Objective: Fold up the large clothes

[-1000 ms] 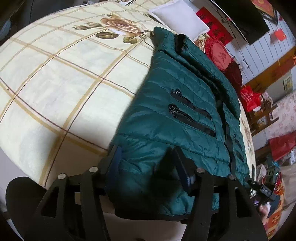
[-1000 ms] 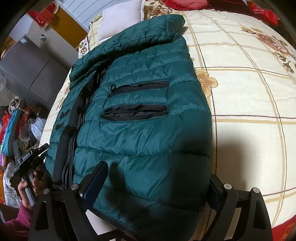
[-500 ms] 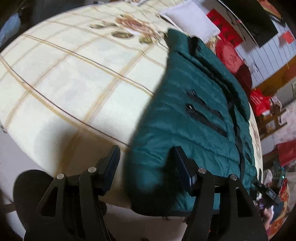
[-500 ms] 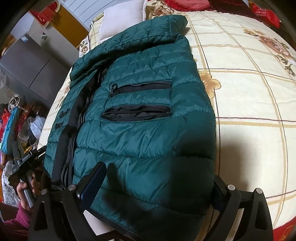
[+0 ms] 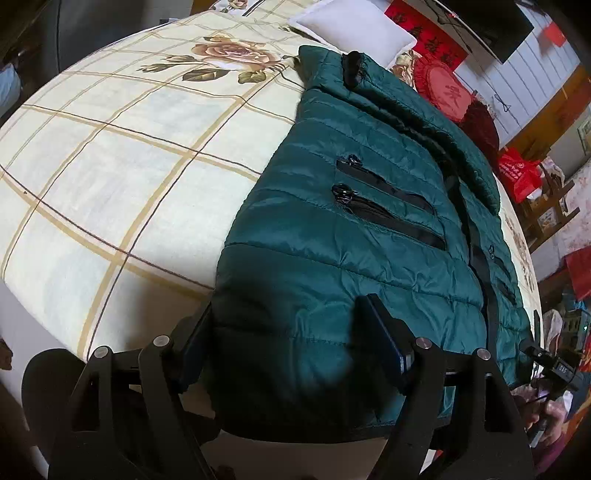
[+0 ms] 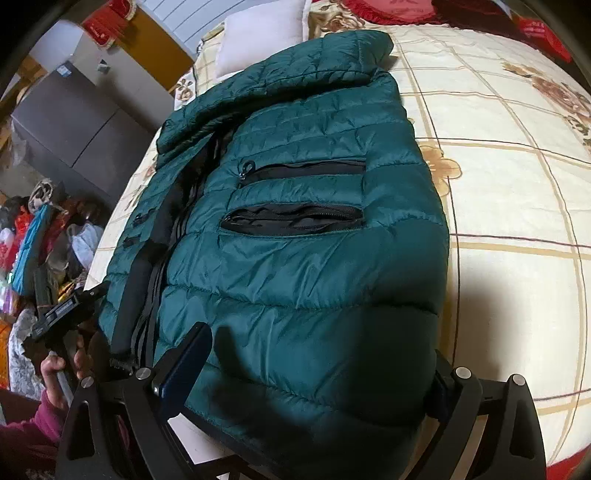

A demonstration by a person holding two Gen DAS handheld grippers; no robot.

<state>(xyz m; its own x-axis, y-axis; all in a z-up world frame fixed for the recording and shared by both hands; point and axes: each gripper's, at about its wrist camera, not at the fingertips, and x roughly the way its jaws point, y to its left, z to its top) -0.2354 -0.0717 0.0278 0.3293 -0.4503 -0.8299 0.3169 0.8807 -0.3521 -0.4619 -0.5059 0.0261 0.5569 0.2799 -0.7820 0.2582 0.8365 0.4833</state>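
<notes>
A dark green quilted puffer jacket (image 5: 354, 206) lies on a bed with its hem at the near edge and its collar far. It has two black zip pockets and a black front zipper. It also shows in the right wrist view (image 6: 317, 229). My left gripper (image 5: 286, 325) is open, with its fingers on either side of the jacket's left hem corner. My right gripper (image 6: 314, 362) is open wide, its fingers on either side of the right hem corner. The right finger is partly hidden behind the fabric.
The bed (image 5: 122, 158) has a cream checked cover with rose prints. A white pillow (image 5: 354, 33) lies past the collar. Red cushions (image 5: 447, 88) sit by the headboard. Clutter and a grey cabinet (image 6: 74, 114) stand beside the bed. The person's hand shows in the right wrist view (image 6: 55, 365).
My left gripper swung left off the hem, then came back over the hem corner. My right gripper has edged slightly forward over its corner. Both stay open.
</notes>
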